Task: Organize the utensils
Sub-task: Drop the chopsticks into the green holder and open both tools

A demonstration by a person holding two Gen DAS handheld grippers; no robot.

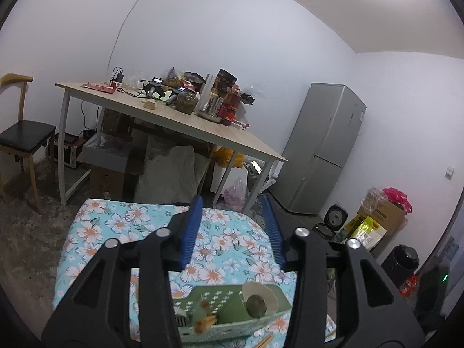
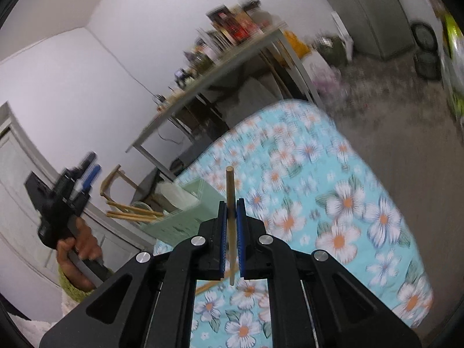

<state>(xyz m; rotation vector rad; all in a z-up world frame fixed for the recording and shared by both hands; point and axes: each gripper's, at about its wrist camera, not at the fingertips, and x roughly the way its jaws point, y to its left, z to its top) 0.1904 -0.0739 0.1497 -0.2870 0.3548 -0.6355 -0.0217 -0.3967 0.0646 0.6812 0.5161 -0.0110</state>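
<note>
My right gripper point(image 2: 231, 203) is shut on a wooden chopstick point(image 2: 229, 179), which stands nearly upright between the blue pads above the floral cloth point(image 2: 333, 203). A second chopstick point(image 2: 208, 285) lies on the cloth below it. To the left, the green utensil basket point(image 2: 185, 211) holds several chopsticks point(image 2: 133, 213) that stick out sideways. My left gripper point(image 1: 232, 203) is open with nothing between its fingers and hangs above the basket point(image 1: 232, 304), which holds a white spoon point(image 1: 261, 290) and wooden handles. In the right wrist view a hand point(image 2: 78, 243) holds the left gripper point(image 2: 87, 171).
Across the floor stands a wooden table point(image 1: 174, 121) piled with jars, boxes and cables. A grey fridge point(image 1: 324, 150) is at the right wall, a chair point(image 1: 20, 139) at the left. A rice cooker point(image 1: 333, 220) and cartons point(image 1: 377, 217) sit on the floor.
</note>
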